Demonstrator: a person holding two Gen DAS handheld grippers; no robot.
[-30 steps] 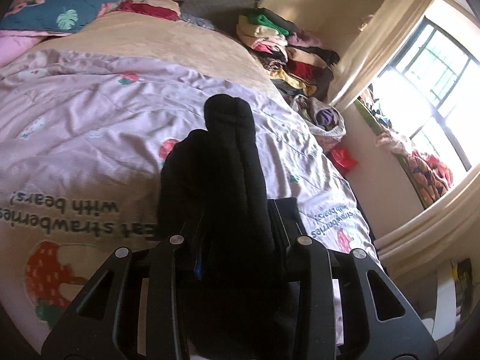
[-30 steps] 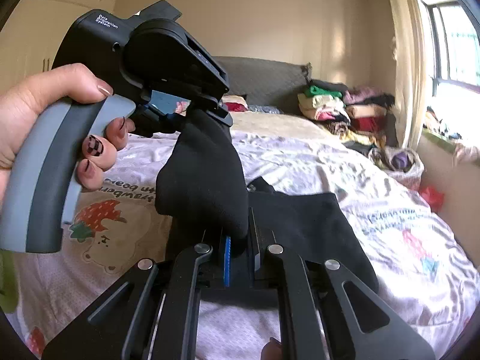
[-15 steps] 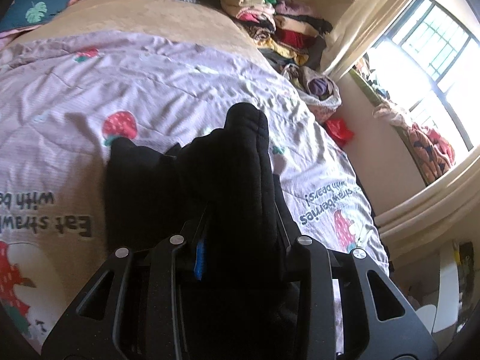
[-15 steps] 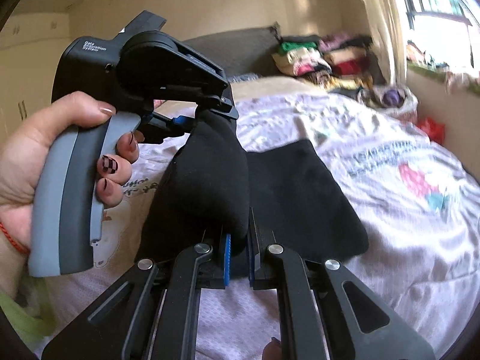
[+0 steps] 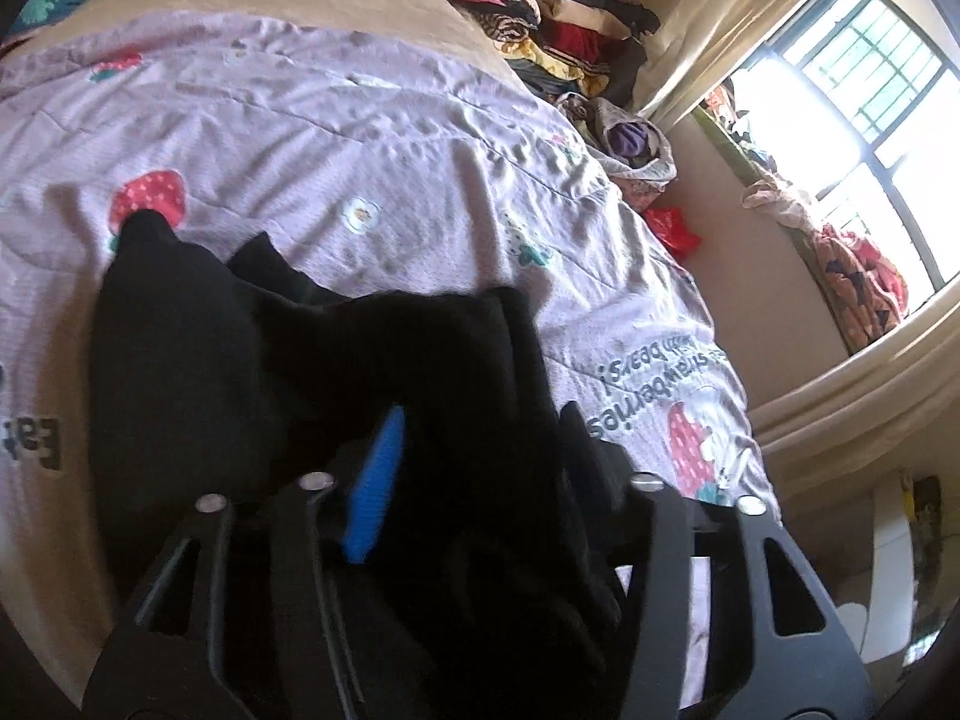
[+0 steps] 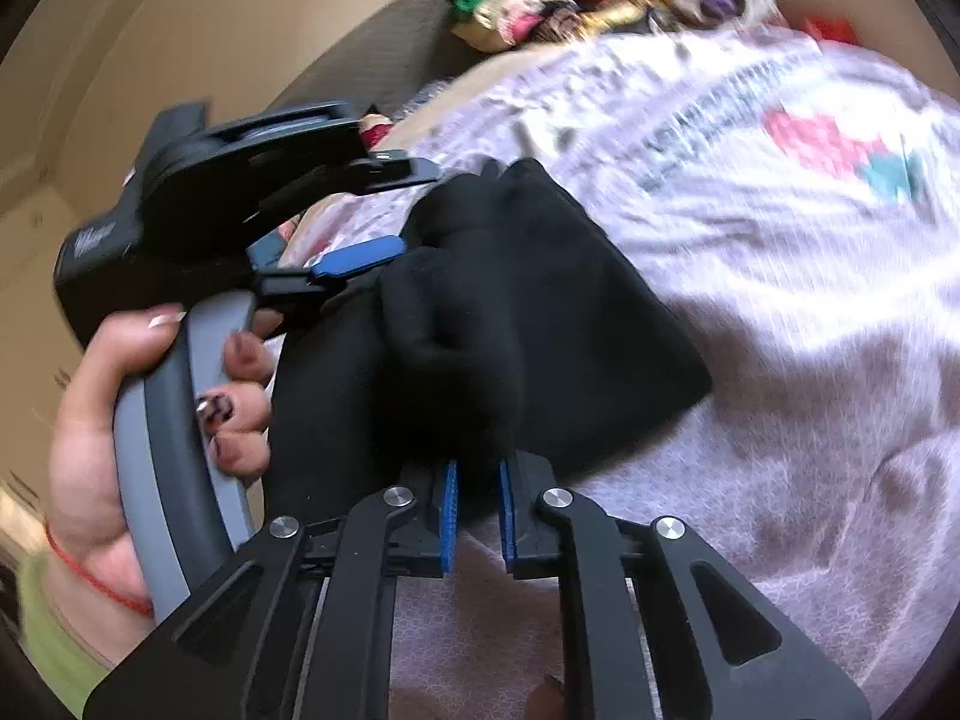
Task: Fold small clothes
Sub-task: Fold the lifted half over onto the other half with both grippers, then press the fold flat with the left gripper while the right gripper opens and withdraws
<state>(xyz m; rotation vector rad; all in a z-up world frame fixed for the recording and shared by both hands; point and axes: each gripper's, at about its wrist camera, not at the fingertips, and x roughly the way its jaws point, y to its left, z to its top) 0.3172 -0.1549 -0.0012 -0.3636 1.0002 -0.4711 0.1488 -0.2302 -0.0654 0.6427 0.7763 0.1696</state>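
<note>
Now we see the soft black knit garment (image 6: 540, 312) lying bunched on the lilac strawberry-print quilt (image 5: 372, 138) of the bed. Our left gripper (image 5: 480, 450) is opening, cloth still draped between its jaws. Our right gripper (image 6: 478, 510), nearer, is opening narrowly around a fold. Beyond, at the far right, sits a pile of folded clothes (image 5: 540, 18).

Ahead of my fingers the lilac strawberry quilt (image 5: 372, 138) lies open; stacked clothes (image 5: 558, 30) block the bed's far corner.
</note>
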